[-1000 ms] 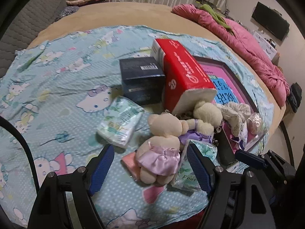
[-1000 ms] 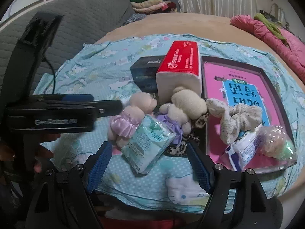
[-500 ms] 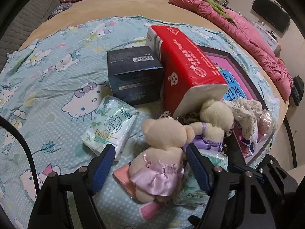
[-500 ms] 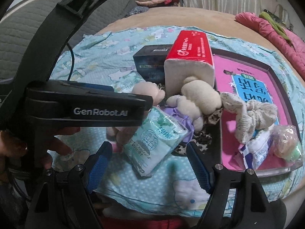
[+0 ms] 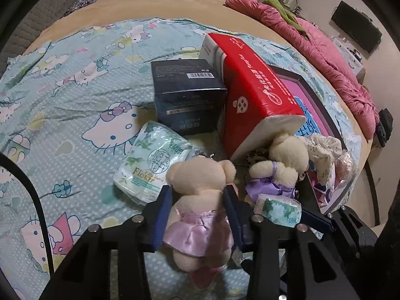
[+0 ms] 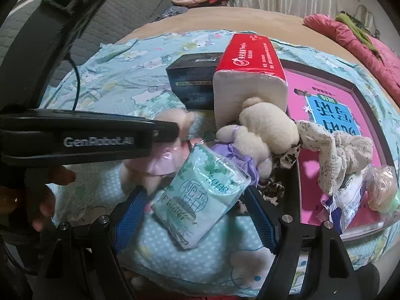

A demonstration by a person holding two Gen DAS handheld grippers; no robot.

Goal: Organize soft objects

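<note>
A cream teddy bear in a pink dress (image 5: 197, 200) lies on the cartoon-cat blanket (image 5: 75, 115). My left gripper (image 5: 197, 195) has its blue pads against the bear's sides, and the jaws are closing. In the right wrist view its black body (image 6: 100, 137) reaches in from the left. A second bear in a purple dress (image 6: 260, 135) leans against the red tissue pack (image 6: 250, 57). My right gripper (image 6: 195, 195) stands open, straddling a green pocket-tissue pack (image 6: 200, 190) without pressing it. Another green tissue pack (image 5: 152, 165) lies flat, left of the pink-dress bear.
A dark blue box (image 5: 187, 95) stands behind the bears. A dark-rimmed tray (image 6: 385, 140) at right holds a pink book, a floral scrunchie (image 6: 337, 157) and bagged items (image 6: 380, 187). A pink quilt (image 5: 325, 50) lies far right. A hand (image 6: 42, 197) grips the left tool.
The left jaws have narrowed from wide apart to touching the pink-dress bear. Both grippers have come lower and closer to the pile. The left tool reaches further into the right view.
</note>
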